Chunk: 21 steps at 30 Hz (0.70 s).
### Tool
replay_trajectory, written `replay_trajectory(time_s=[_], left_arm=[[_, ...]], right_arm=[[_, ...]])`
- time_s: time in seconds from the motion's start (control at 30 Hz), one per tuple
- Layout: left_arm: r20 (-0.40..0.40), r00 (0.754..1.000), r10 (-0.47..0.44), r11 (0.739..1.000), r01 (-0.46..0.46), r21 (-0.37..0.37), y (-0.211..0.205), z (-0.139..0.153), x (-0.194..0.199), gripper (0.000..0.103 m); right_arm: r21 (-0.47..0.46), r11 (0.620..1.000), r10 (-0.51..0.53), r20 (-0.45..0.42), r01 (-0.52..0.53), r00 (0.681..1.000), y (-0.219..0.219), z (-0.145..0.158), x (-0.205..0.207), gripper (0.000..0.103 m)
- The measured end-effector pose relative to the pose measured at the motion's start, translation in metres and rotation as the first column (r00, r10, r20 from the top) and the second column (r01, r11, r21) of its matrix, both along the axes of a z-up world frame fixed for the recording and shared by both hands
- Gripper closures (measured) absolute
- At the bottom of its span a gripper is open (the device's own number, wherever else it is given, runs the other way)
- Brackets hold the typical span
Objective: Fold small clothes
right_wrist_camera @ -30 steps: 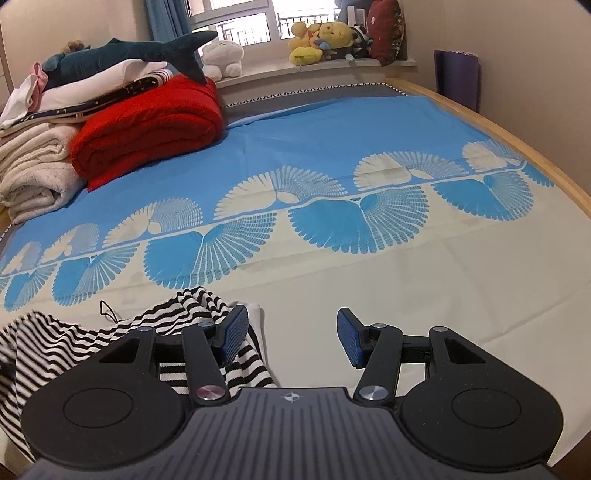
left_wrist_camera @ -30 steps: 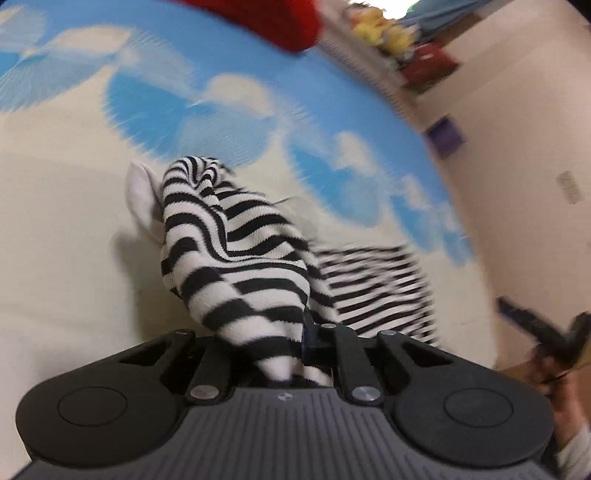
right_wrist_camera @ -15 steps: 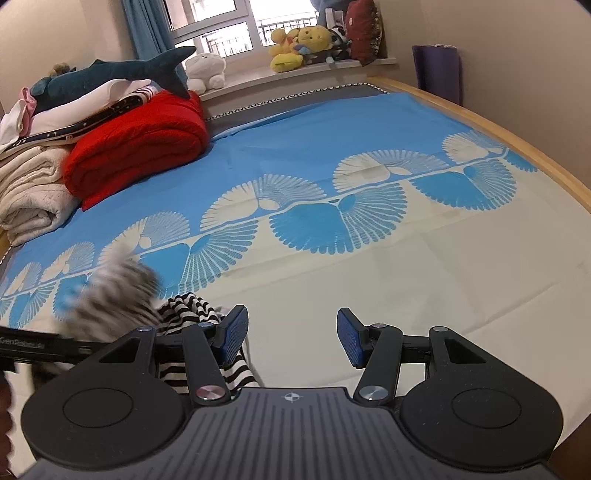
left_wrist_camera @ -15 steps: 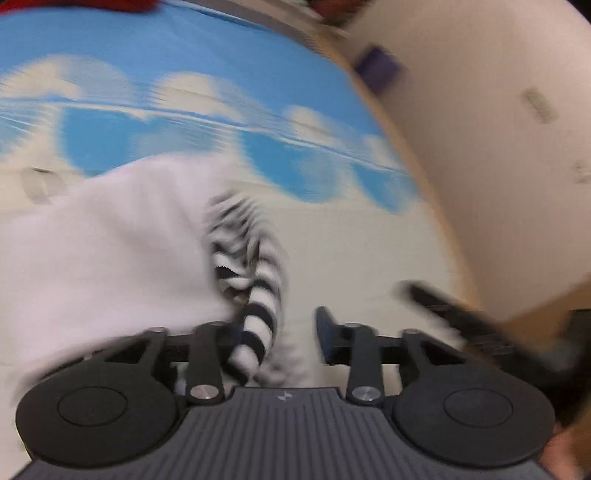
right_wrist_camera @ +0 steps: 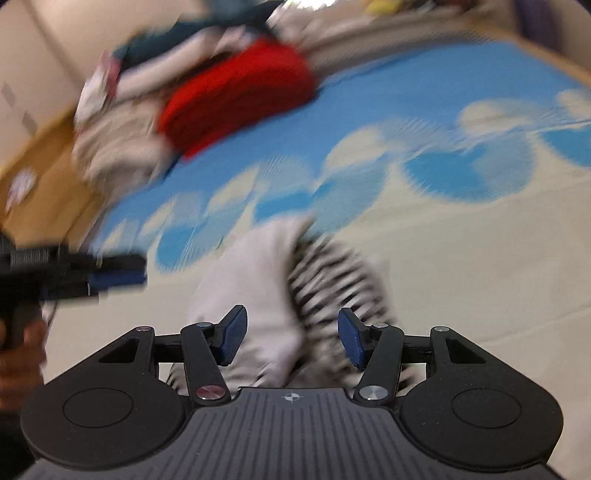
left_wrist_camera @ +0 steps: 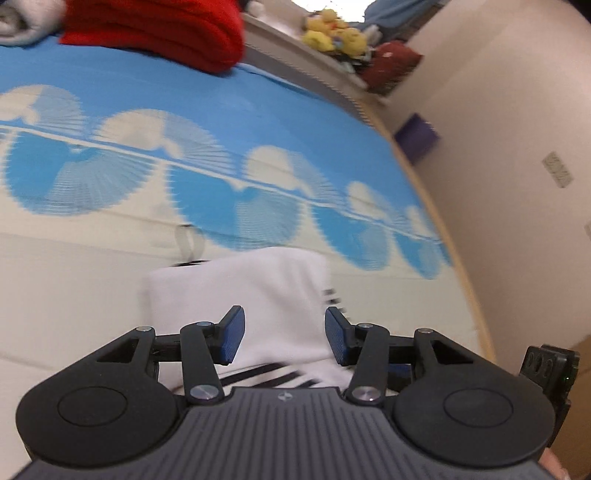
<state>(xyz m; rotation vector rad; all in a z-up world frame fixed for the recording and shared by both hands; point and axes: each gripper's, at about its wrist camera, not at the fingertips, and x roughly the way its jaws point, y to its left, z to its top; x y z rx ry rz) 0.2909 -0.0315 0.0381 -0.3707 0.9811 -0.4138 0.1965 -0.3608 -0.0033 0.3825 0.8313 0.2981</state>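
Two grippers over one small garment. Left gripper (left_wrist_camera: 282,336): blue pads apart, jaws have just been opening, nothing pinched; the striped garment (left_wrist_camera: 258,295) lies below on the bedsheet (left_wrist_camera: 92,280), white inner side up, black stripes peeking at its near edge. Right gripper (right_wrist_camera: 290,338): jaws parted, gripping nothing, same garment beneath, view heavily blurred. Red blanket (left_wrist_camera: 155,29) at the sheet's far end. Yellow plush toys (left_wrist_camera: 332,33) on the sill. No readable writing or labels anywhere.

A red blanket (left_wrist_camera: 155,29) is being carried by the blue-and-cream bed sheet (left_wrist_camera: 258,122), with yellow plush toys (left_wrist_camera: 332,33) being kept on the ledge beyond.
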Motion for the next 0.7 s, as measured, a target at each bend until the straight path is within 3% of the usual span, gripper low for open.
replay_trajectory(time_s=[0.13,0.17,0.2,0.23,0.4,0.5,0.6,0.7], left_arm=[[-0.080,0.997,-0.011,0.994,0.020,0.107,0.015,-0.010,-0.003,0.051],[-0.102,0.995,-0.022,0.990,0.036,0.138,0.016,-0.014,-0.005,0.051],[-0.121,0.992,-0.029,0.985,0.049,0.164,0.014,-0.019,-0.007,0.051],[-0.134,0.990,-0.031,0.983,0.054,0.176,0.015,-0.021,-0.009,0.051],[-0.151,0.988,-0.016,0.988,0.038,0.146,0.006,-0.028,-0.004,0.051],[-0.159,0.987,-0.026,0.988,0.049,0.144,-0.018,-0.033,0.004,0.051],[-0.158,0.986,-0.057,0.985,0.081,0.150,-0.043,-0.035,0.006,0.051],[-0.163,0.984,-0.069,0.978,0.099,0.185,-0.066,-0.046,0.012,0.051]], right_arm=[[-0.156,0.985,0.053,-0.169,-0.079,0.984,0.038,-0.030,0.014,0.051],[-0.164,0.984,0.045,-0.180,-0.075,0.983,0.041,-0.034,0.014,0.060],[-0.149,0.987,0.038,-0.175,-0.065,0.984,0.040,-0.033,0.014,0.085],[-0.112,0.993,0.030,-0.155,-0.047,0.987,0.035,-0.029,0.012,0.099],[0.126,0.991,-0.042,0.045,0.036,0.998,-0.014,0.007,-0.019,0.100],[0.127,0.986,-0.124,0.130,0.107,0.984,-0.048,0.020,-0.043,0.100],[0.087,0.985,-0.154,0.091,0.147,0.984,-0.076,0.012,-0.055,0.100],[-0.010,0.992,-0.130,-0.067,0.129,0.989,-0.087,-0.017,-0.054,0.100]])
